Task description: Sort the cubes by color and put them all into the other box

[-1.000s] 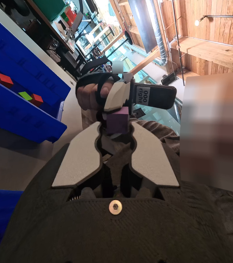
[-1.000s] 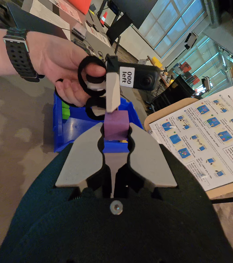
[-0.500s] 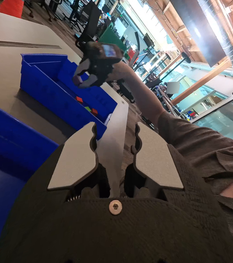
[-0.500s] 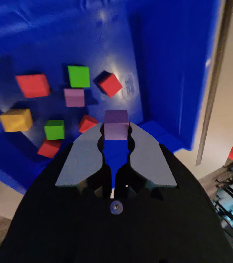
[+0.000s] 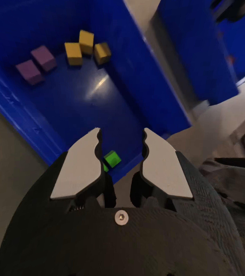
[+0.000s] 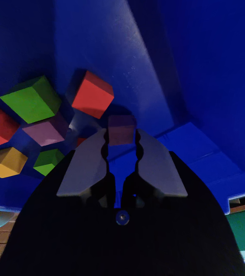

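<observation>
Two grippers are at work over blue bins. Deep inside one blue bin (image 6: 193,74), the right gripper (image 6: 121,131) pinches a purple cube (image 6: 121,134) between its fingertips, close above the floor beside a red cube (image 6: 92,94), a green cube (image 6: 30,100) and a second purple cube (image 6: 45,132). That looks like a cube being set down. Over another bin (image 5: 141,74), the left gripper (image 5: 121,134) hangs spread and empty above a small green cube (image 5: 113,159), with yellow cubes (image 5: 86,47) at the far end. No legible writing shows.
</observation>
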`<state>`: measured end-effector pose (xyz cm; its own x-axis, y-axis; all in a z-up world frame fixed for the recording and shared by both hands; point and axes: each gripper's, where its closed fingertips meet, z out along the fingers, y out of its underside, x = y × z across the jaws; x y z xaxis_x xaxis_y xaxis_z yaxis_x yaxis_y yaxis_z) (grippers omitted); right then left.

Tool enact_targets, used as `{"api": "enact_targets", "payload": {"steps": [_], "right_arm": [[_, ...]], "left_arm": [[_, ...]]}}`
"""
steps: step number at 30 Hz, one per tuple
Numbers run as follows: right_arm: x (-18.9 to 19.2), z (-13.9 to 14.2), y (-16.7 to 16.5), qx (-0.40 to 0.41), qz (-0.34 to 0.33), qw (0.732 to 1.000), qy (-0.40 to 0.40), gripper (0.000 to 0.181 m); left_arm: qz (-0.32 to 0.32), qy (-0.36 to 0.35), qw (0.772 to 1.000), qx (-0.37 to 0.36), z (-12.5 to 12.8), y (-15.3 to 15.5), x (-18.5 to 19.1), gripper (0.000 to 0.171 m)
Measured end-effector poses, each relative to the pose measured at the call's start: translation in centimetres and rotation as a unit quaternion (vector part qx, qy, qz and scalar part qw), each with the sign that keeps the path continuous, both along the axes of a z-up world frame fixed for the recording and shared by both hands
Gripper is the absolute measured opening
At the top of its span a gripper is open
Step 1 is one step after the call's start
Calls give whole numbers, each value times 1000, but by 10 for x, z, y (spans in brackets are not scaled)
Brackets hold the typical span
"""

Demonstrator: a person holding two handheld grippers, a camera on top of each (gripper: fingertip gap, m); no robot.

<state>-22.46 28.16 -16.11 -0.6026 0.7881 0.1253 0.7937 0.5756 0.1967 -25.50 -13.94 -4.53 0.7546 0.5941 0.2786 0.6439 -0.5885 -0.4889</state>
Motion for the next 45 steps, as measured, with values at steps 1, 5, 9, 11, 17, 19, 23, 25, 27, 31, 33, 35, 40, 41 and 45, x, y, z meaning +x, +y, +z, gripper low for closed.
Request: {"api": "enact_targets", "payload": {"steps": [1, 5, 9, 11, 17, 19, 23, 25, 27, 31, 33, 35, 40, 41, 45], "right_arm": [[0, 1, 2, 4, -1, 1000, 0, 42], [-1, 13, 0, -6, 0, 1000, 26, 55], [-6, 44, -5, 1, 15, 996, 92, 50], [-8, 62, -17, -11, 32, 990, 134, 49], [4, 87, -45, -4, 93, 978, 185, 47], [9, 90, -52, -5, 108, 976, 191, 47], [14, 98, -64, -8, 134, 968, 211, 47], [15, 102, -70, -7, 147, 964, 222, 46], [17, 105, -76, -8, 157, 960, 231, 46], [15, 112, -88, -16, 175, 949, 263, 46], [12, 115, -105, -47, 190, 936, 291, 46], [10, 121, -135, -106, 220, 909, 336, 45], [9, 162, -217, -233, 297, 787, 489, 45], [9, 175, -231, -257, 300, 762, 514, 45], [12, 208, -270, -321, 296, 706, 557, 45]], "left_arm": [[-2, 9, 1000, -22, -6, -1, -6, 52], [9, 43, 998, -48, -18, 9, -34, 52], [48, 81, 995, -31, -27, 37, -73, 52], [76, 78, 992, -56, -45, 44, -95, 52], [94, 41, 992, -78, -84, 73, -126, 54], [99, 44, 989, -96, -91, 74, -132, 54], [104, 38, 988, -111, -103, 75, -139, 52], [102, 35, 986, -127, -110, 74, -142, 52], [98, 30, 985, -135, -116, 71, -142, 47], [98, 4, 990, -98, -108, 71, -136, 30], [96, -10, 995, -26, -91, 77, -128, 29], [86, -54, 986, 130, -53, 93, -110, 29], [-36, -233, 857, 458, 54, 108, -34, 28], [-57, -246, 842, 476, 63, 108, -22, 28], [-126, -281, 792, 527, 93, 115, 19, 28]]}}
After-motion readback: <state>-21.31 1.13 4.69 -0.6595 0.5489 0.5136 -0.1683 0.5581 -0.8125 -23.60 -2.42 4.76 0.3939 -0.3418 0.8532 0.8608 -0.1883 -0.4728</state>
